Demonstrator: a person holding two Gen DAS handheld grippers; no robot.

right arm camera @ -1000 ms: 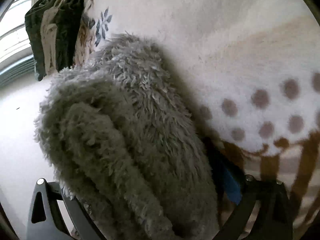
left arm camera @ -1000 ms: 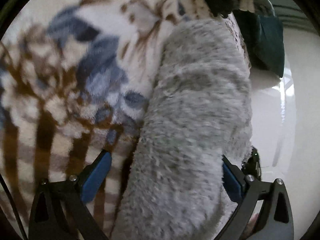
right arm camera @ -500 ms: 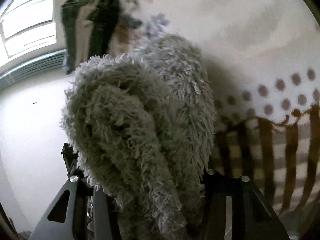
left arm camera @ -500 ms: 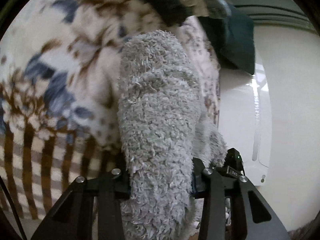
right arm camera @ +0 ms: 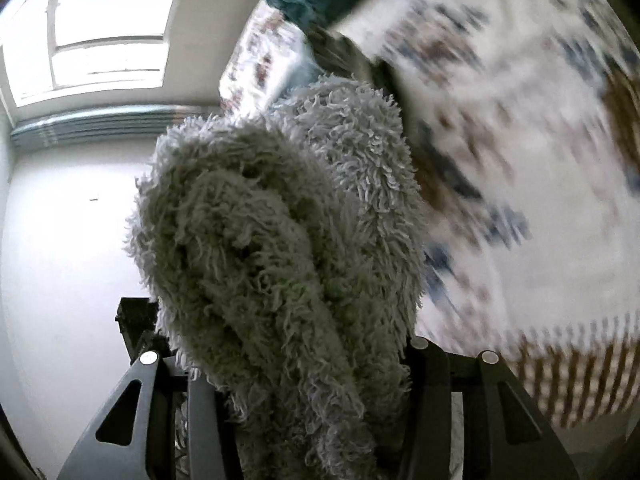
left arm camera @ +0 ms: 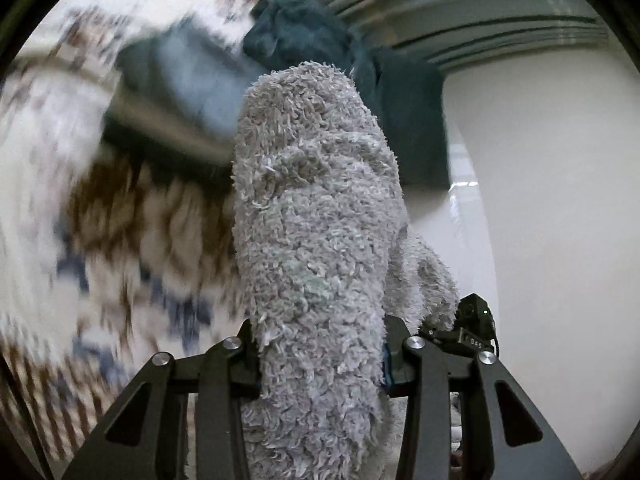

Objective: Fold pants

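Both claws are clamped on the same fluffy grey pants. Left claw (left arm camera: 320,364) has its two black fingers (left arm camera: 236,364) drawn in tight against a thick folded roll of the pile, which rises straight up between them and fills the middle of the left wrist view; a sliver of blue pad shows at the inner edge of the right-hand finger. Right claw (right arm camera: 304,364) is likewise squeezed on the pants (right arm camera: 280,240), here a bulkier bunch of two or three folded layers that bulges out past the fingers on both sides and hides the pads completely.

Just behind the grey roll in the left wrist view, low on the right, sits a small black device (left arm camera: 474,322) with a tiny green light. Its counterpart appears as a dark block at the left of the bunch in the right wrist view.

Beyond the pants lies a patterned blanket (left arm camera: 120,260) in white, brown and blue, with stripes toward its lower edge; it is smeared by motion blur in both views. Farther back, folded dark teal clothes (left arm camera: 400,120) are piled at the top of the blanket, partly blurred. Farthest off are a plain white wall (left arm camera: 560,220) and, in the right wrist view, a bright window (right arm camera: 104,32) with slatted trim beneath it.
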